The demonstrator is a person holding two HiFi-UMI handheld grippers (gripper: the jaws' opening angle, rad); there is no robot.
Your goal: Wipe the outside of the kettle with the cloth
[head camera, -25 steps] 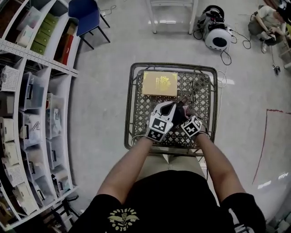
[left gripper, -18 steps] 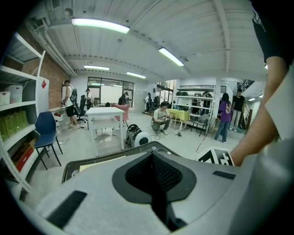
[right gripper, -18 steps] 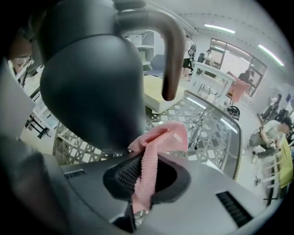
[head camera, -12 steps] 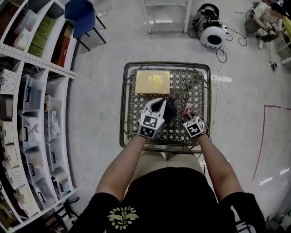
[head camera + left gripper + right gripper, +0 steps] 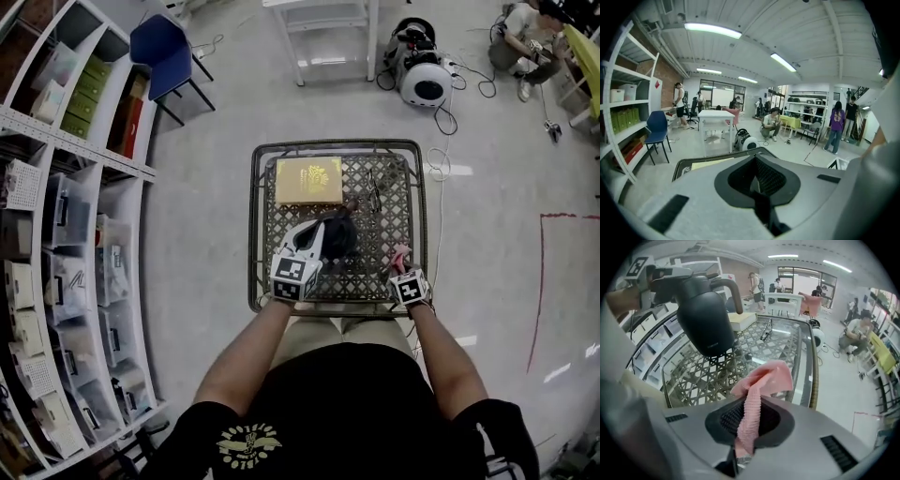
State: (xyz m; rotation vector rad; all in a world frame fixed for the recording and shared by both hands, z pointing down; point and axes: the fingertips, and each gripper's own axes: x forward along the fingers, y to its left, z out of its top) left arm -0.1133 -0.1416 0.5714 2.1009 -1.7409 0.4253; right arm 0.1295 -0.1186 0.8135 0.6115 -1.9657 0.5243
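Note:
The dark grey kettle [image 5: 339, 236] with a brown handle [image 5: 733, 291] hangs tilted just above the lattice table [image 5: 375, 272]. My left gripper [image 5: 317, 239] is shut on its top. In the right gripper view that gripper [image 5: 663, 273] shows at the upper left, clamped on the kettle [image 5: 705, 310]. The left gripper view looks out over the room, with its jaws [image 5: 757, 187] closed and the kettle body hidden. My right gripper [image 5: 403, 262] is shut on the pink cloth [image 5: 397, 253] near the table's right front corner, apart from the kettle. The cloth [image 5: 768, 378] sticks up from between its jaws [image 5: 750, 416].
A yellow box [image 5: 308, 180] lies at the table's far left, with a thin black item [image 5: 373, 192] beside it. Shelves [image 5: 66, 187] line the left side. On the floor beyond are a blue chair [image 5: 169, 42], a white table [image 5: 328, 19], a round machine [image 5: 417, 75] and a seated person [image 5: 525, 28].
My right gripper has drawn the cloth away from the kettle, toward the table's right front corner, rolling as it went. The left gripper has shifted slightly with the kettle.

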